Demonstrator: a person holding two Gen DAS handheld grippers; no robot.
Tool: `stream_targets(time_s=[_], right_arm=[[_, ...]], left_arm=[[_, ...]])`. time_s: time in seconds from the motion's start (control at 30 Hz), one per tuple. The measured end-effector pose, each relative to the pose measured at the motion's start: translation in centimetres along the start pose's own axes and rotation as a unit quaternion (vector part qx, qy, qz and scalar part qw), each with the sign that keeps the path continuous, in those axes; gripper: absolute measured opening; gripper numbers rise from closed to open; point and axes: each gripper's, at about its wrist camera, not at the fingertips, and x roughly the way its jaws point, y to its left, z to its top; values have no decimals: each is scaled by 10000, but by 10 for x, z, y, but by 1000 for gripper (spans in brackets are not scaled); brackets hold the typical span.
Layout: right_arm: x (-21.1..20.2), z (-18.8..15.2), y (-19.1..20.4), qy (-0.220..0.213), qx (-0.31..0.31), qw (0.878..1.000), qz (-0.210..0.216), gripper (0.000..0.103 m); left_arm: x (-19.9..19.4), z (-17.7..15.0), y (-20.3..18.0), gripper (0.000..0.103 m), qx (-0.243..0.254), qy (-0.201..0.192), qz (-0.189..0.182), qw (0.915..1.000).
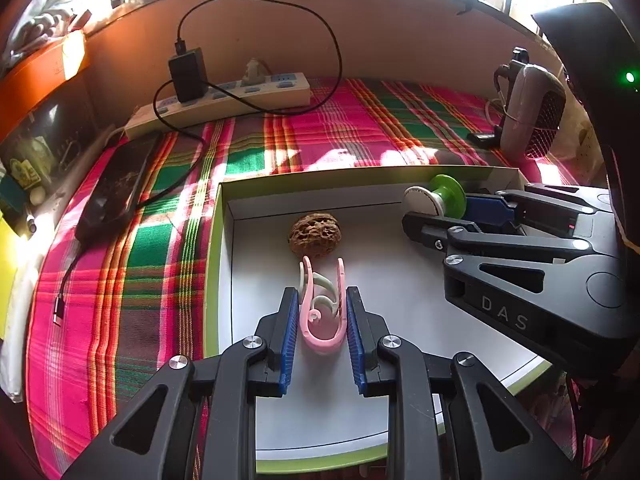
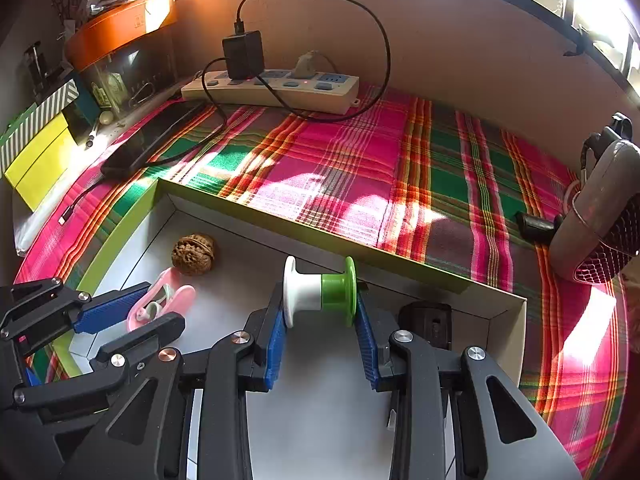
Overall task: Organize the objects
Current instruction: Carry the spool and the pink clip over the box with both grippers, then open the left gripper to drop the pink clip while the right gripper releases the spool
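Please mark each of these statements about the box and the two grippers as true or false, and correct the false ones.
1. The left gripper is shut on the pink plastic clip. True.
2. The right gripper holds the wrinkled brown walnut. False: it is shut on the white and green plastic spool; the walnut lies free on the box floor.
3. The walnut lies inside the shallow white box with green rim. True.
4. The spool is all green. False: one half is white, the other green.
5. A black charger is plugged into the white power strip. True.
6. The box rests on bare wood. False: it rests on a pink and green plaid cloth.
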Motion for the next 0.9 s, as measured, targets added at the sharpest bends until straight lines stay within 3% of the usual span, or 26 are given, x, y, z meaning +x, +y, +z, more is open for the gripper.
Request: stream_targets(time_s=[0.73,0.9], right_arm=[[5,1,3,138,-37,9998,-151,34],[6,1,3,153,5,9998,-159,43]], left_arm=[[2,1,-2,22,92,15,144,9999],[2,0,-3,23,105,16,150,9998]])
